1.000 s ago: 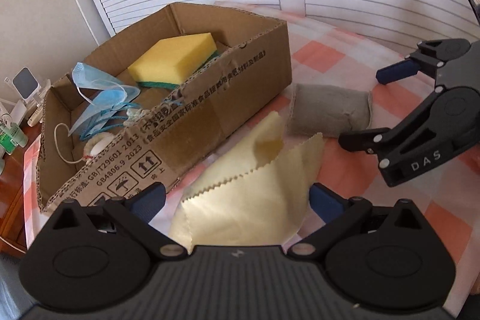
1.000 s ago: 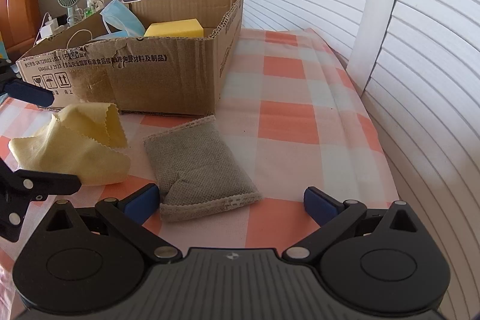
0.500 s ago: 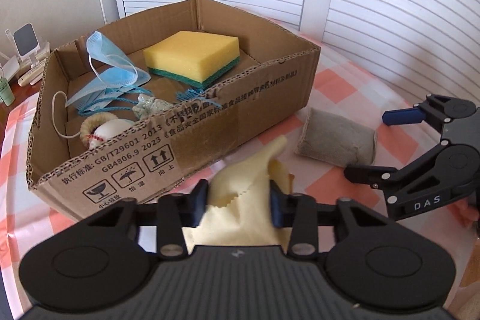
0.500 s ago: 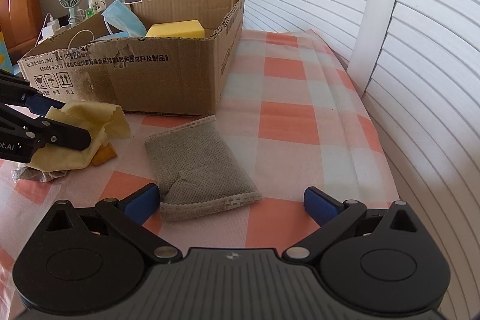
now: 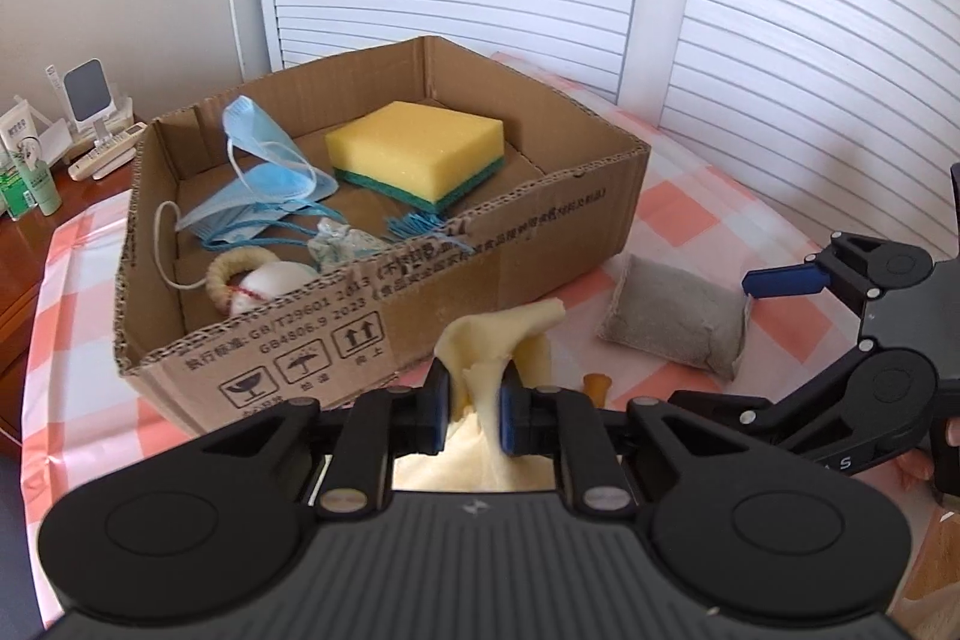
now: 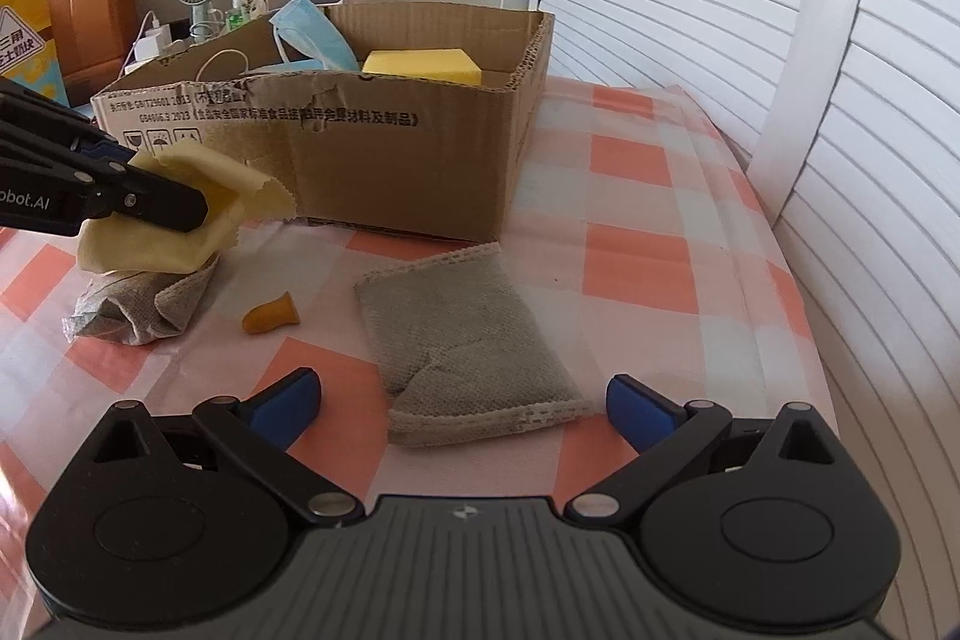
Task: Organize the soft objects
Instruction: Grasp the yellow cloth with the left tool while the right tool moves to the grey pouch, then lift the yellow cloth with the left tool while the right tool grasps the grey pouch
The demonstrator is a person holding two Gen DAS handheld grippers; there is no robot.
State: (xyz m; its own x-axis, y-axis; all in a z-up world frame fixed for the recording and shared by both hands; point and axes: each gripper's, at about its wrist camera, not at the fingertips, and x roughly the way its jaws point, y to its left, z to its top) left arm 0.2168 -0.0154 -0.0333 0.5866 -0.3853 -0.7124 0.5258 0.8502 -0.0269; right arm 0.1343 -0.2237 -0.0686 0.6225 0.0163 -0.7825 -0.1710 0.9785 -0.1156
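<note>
**Yellow cloth pinched, box just beyond and to the left**

I am holding the left gripper (image 5: 474,409) low over a table covered in a pink and white checked cloth (image 5: 690,220). Its jaws have just been closing and now pinch a soft yellow cloth (image 5: 492,340) between the blue pads; a fold stands up above the pads and the rest hangs below.

The relation that matters to me: the open cardboard box (image 5: 510,274) lies directly past the claw, on the far side and slightly to the left, with its near wall just beyond the cloth. Its long axis runs from near left to far right. Inside I see a yellow sponge (image 5: 420,151) at the far right and blue face masks (image 5: 264,178) at the left, with bare floor between them.

My right gripper (image 6: 459,409) stands wide open and empty, to the right, over a grey pouch (image 6: 468,334) lying flat. I judge the left hand is far nearer the box, so the cloth should go up, over the near wall, and in.
</note>
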